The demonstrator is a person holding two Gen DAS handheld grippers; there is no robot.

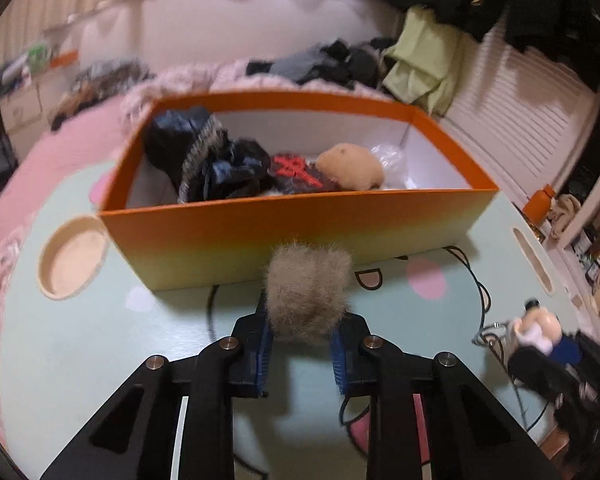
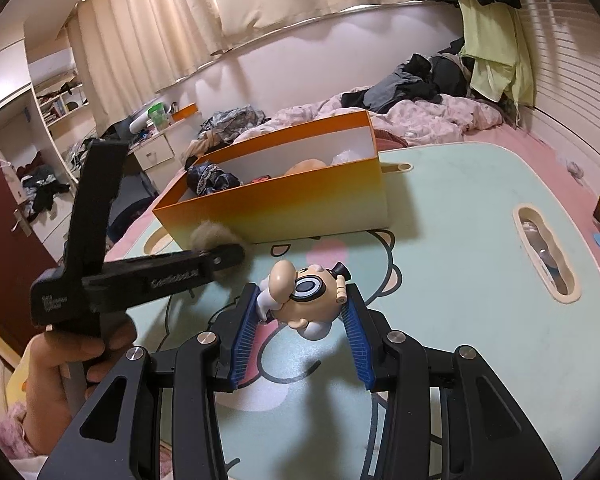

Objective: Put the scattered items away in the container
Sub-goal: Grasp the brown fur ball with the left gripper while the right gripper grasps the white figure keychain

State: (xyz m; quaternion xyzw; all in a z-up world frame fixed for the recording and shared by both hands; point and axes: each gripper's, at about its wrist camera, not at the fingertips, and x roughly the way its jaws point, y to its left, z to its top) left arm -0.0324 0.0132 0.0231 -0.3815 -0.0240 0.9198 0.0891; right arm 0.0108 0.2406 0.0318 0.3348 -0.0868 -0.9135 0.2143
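Left hand-held gripper [image 1: 300, 344] grips pompom [image 1: 308, 296]; right [image 2: 304, 312] grips figurine [image 2: 304, 296].

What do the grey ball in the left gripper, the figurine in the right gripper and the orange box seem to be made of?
Grey ball: probably fur or fluffy fibre; matte, with loose hairs fringing its outline.
Figurine: likely hard plastic or vinyl; smooth, slightly glossy moulded shapes.
Orange box: apparently cardboard; thin flat walls, crisp folded corners, white inside.

A home bedroom: an unmade bed [image 2: 420, 120] with pink bedding, heaped clothes [image 2: 412, 80], drawn curtains [image 2: 160, 20] and a cluttered dresser [image 2: 156, 148].
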